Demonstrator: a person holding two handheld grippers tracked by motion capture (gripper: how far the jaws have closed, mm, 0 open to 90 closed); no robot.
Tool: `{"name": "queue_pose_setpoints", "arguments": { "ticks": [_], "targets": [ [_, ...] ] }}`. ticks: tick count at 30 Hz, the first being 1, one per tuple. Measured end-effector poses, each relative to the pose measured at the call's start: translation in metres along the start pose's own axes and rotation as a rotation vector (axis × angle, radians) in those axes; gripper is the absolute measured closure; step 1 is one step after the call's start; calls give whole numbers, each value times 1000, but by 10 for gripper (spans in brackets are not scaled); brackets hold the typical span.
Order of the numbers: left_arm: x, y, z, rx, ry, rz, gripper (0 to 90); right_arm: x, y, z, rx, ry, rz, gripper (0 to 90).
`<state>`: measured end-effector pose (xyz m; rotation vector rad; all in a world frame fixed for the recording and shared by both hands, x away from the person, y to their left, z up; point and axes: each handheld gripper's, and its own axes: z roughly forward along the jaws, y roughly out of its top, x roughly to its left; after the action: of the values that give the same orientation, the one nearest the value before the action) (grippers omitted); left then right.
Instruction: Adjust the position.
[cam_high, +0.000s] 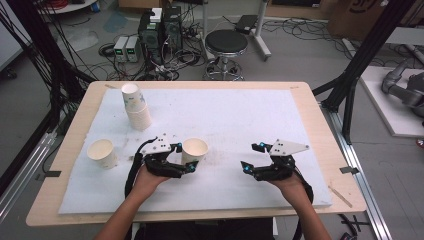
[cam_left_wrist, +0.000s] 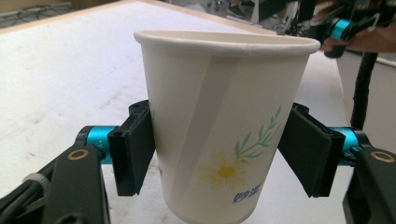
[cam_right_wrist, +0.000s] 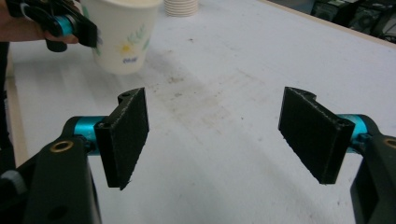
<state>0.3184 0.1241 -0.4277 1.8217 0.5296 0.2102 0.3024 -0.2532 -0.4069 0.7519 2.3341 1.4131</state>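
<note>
Black jaws of the left gripper (cam_left_wrist: 219, 154) pinched the paper cup (cam_left_wrist: 224, 121), seemingly lightly. Squeezing harder risked crushing it; the right gripper (cam_right_wrist: 217, 135) stood spread, empty.

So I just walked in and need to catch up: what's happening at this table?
A person works with a gripper in each hand. The left gripper has its jaws around an upright paper cup, pads against its sides. The right gripper is open over the white mat. A stack of cups and another single cup stand farther left.
</note>
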Motion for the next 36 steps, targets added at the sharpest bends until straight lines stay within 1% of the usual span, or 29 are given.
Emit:
{"name": "queue_pose_setpoints", "arguments": {
  "ticks": [3, 6, 7, 9, 10, 13, 16, 19, 23, 27, 31, 33, 36],
  "targets": [
    [0, -1, -2, -21, 10, 1, 306, -2, -8, -1, 0, -16, 28, 251],
    [0, -1, -5, -41, 25, 9, 306, -4, -14, -3, -12, -42, 33, 251],
    [0, -1, -7, -51, 34, 11, 306, -3, -15, -4, -8, -48, 36, 251],
    [1, -2, -10, -82, 51, 20, 306, -3, -18, -5, -3, -60, 30, 251],
    [1, -2, -12, -100, 66, 19, 306, -3, -18, -6, -5, -66, 28, 251],
    [3, -3, -18, -156, 89, 17, 306, -5, -19, -8, -18, -83, 28, 251],
    [5, -3, -22, -185, 107, 13, 306, -6, -19, -10, -31, -96, 38, 251],
    [6, -3, -24, -194, 116, 10, 306, -7, -20, -11, -37, -101, 42, 251],
    [6, -5, -24, -190, 118, 10, 304, -7, -21, -11, -34, -107, 46, 251],
    [5, -7, -24, -183, 117, 15, 304, -8, -20, -10, -44, -112, 45, 252],
    [6, -8, -25, -180, 121, 11, 304, -9, -19, -8, -47, -110, 50, 252],
    [7, -8, -25, -178, 128, 15, 304, -9, -19, -7, -44, -109, 47, 253],
    [7, -8, -25, -178, 137, 11, 304, -8, -20, -6, -40, -103, 49, 254]
  ]
}}
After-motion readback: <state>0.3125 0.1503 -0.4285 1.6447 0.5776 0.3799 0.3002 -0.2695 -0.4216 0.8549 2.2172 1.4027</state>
